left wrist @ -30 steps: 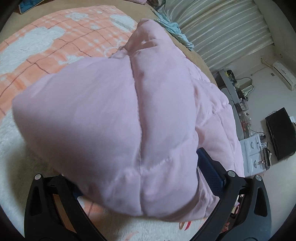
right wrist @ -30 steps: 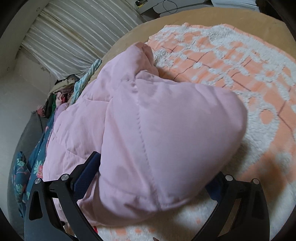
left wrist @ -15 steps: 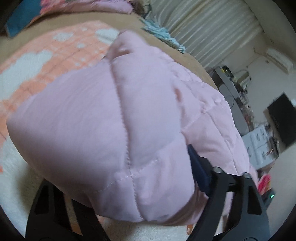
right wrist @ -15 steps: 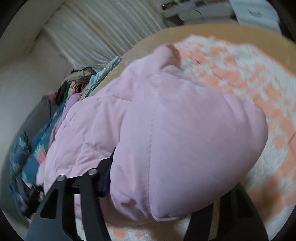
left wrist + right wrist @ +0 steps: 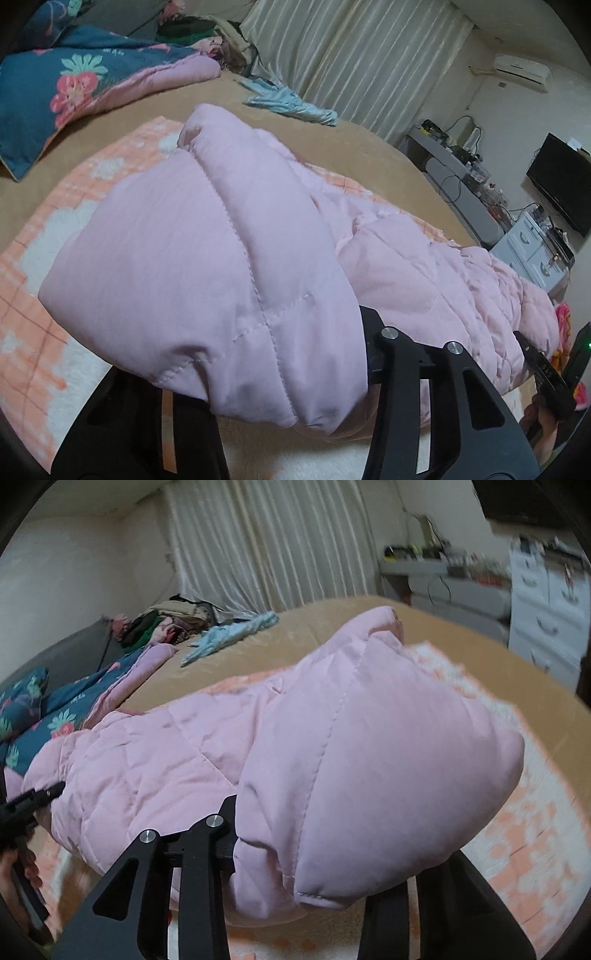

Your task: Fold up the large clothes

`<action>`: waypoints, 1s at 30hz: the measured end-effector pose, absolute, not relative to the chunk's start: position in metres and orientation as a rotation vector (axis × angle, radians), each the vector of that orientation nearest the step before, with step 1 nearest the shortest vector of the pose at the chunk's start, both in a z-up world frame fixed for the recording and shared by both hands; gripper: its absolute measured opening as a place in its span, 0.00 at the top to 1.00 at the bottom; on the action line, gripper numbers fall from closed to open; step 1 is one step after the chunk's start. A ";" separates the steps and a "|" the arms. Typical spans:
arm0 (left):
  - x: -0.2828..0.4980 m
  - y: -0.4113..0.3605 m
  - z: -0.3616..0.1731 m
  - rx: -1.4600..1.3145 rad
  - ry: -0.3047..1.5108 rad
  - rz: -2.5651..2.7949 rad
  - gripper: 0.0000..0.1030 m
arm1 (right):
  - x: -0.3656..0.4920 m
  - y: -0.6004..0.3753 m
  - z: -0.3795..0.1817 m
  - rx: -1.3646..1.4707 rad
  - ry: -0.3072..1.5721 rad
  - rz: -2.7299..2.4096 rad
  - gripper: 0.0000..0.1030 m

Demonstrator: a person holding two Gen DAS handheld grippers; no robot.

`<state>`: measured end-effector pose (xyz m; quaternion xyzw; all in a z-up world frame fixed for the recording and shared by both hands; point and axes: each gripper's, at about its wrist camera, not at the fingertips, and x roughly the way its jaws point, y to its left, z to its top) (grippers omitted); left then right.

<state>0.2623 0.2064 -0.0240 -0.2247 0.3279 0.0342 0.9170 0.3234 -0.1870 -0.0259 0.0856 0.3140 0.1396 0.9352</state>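
Left gripper (image 5: pixel 266 398) pinches the pink jacket (image 5: pixel 207 266), jaws just closing; right gripper (image 5: pixel 314 878) pinches its edge at six o'clock, likewise closing.

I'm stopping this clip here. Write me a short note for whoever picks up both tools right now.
Left tool: jaws have just been closing, clamped on one bottom corner of the pink padded jacket.
Right tool: the same, clamped on the other bottom corner.
The jacket's near end is lifted off the orange and white blanket; its far end lies on the bed.
Done: both corners gripped and raised.
Left: probably carry the held end over the far end, lay it flat, release. No fold made yet.
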 end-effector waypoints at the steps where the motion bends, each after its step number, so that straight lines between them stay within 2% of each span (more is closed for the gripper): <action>1: 0.260 0.206 -0.021 -0.460 0.672 0.068 0.65 | 0.319 -0.186 -0.020 0.171 0.630 0.293 0.68; 11: 0.224 0.203 0.003 -0.447 0.664 0.045 0.65 | 0.270 -0.188 0.012 0.118 0.566 0.336 0.69; 30: 0.172 0.203 0.010 -0.436 0.689 0.034 0.65 | 0.207 -0.192 0.022 0.108 0.590 0.331 0.69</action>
